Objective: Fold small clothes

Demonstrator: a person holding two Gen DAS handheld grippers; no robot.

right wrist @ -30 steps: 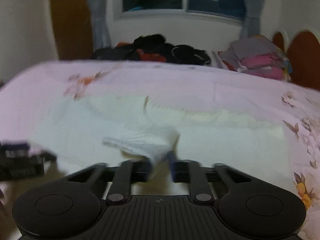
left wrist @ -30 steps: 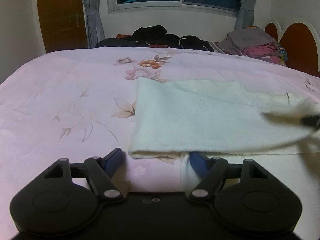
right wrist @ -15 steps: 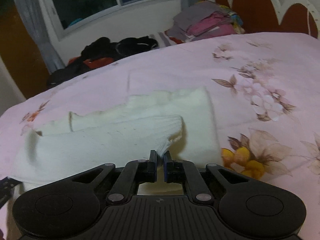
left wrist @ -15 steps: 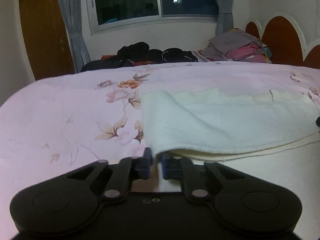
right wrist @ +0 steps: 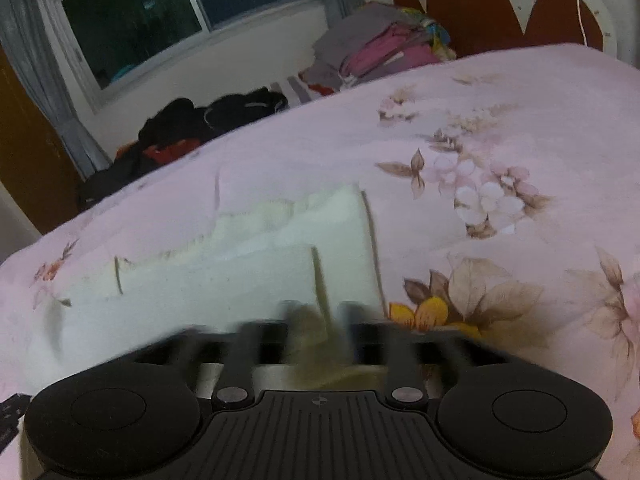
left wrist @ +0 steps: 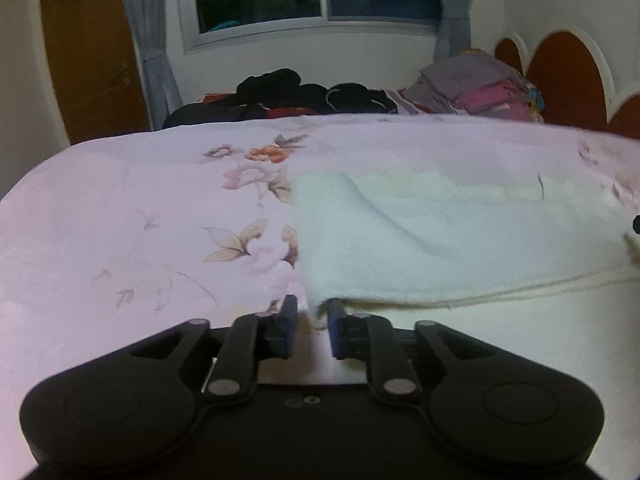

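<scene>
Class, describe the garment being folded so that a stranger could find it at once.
Start at the pink floral bedspread that covers the bed. On its near part lies a cream fleecy garment, folded over. It alone is pale and plain; the piles by the window are dark or pink and grey.

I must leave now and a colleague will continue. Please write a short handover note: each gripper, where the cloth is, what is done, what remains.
Left gripper: jaws opening, with the near left corner of the cloth between them; the pads no longer press on it.
Right gripper: blurred, jaws opening, at the cloth's near right edge; nothing looks gripped.
Cloth: white, lying on the pink bedspread, with one layer folded over the other and the edges not quite matched.
Done: one fold laid down, both corners being released.
Left: further folds, probably across the length, then smoothing.
Note: other clothes are piled at the far side of the bed.
</scene>
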